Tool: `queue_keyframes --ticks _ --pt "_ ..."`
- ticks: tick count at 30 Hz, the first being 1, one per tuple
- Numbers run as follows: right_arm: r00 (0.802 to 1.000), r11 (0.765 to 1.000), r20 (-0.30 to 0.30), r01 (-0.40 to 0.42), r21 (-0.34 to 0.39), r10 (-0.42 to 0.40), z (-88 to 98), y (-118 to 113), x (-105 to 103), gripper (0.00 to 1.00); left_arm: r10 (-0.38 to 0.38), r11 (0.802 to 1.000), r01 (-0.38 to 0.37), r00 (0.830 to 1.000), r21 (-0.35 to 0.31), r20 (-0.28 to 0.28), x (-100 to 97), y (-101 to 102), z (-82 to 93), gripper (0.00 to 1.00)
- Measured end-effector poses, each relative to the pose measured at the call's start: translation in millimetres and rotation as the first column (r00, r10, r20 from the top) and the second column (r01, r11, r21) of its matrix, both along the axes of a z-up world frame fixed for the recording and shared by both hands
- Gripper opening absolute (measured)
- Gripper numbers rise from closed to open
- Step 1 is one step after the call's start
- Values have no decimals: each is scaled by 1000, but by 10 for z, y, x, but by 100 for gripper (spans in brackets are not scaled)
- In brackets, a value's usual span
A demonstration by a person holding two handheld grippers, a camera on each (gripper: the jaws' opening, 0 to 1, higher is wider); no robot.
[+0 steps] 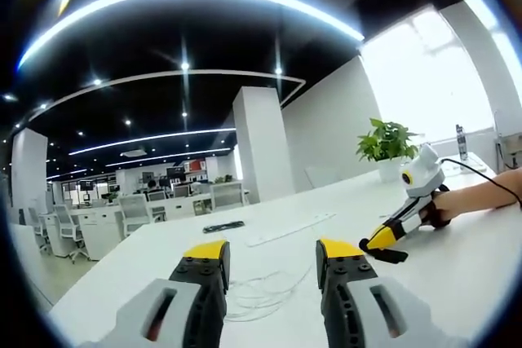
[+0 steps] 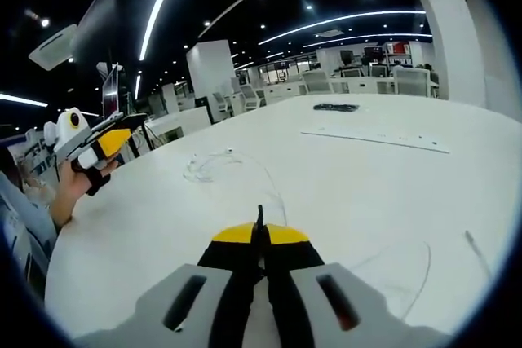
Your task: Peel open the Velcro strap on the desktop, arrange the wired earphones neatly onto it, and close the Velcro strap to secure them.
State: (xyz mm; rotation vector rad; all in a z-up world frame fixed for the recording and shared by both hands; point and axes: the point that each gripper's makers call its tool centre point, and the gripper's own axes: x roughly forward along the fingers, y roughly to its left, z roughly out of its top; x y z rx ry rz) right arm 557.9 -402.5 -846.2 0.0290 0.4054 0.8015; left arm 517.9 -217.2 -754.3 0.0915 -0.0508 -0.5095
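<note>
My left gripper [image 1: 269, 262] has jaws spread above the white tabletop [image 1: 457, 258]; wired earphones [image 1: 261, 292] lie loose just beyond them. My right gripper [image 2: 261, 234] jaws pinch the black Velcro strap [image 2: 260, 216]. Farther back: keyboard [image 2: 375, 138].

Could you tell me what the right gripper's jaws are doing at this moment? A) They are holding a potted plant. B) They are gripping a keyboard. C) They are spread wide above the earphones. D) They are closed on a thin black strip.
D: in the right gripper view the right gripper has its yellow-tipped jaws pressed together, with a thin black strip, likely the Velcro strap, poking up between them.
</note>
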Motion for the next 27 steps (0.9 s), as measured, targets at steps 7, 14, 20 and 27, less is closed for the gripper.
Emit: queue_keyframes --ticks 7,14,20,27 --pt "1000 1000 -12 -2 18 2 39 -11 -34 5 -2 1000 2 1000 11 -5 -9 5 -13 46" --pt "999 1000 -36 -6 26 7 80 -4 -109 4 -3 1000 3 1000 20 -9 -13 12 -23 46" --pt "998 1000 -62 -22 -16 21 83 15 -222 4 -9 1000 9 1000 29 -11 -19 6 -32 46" --pt "997 997 -77 -10 -77 4 78 16 -319 3 -12 999 13 1000 39 -19 -25 14 -50 46"
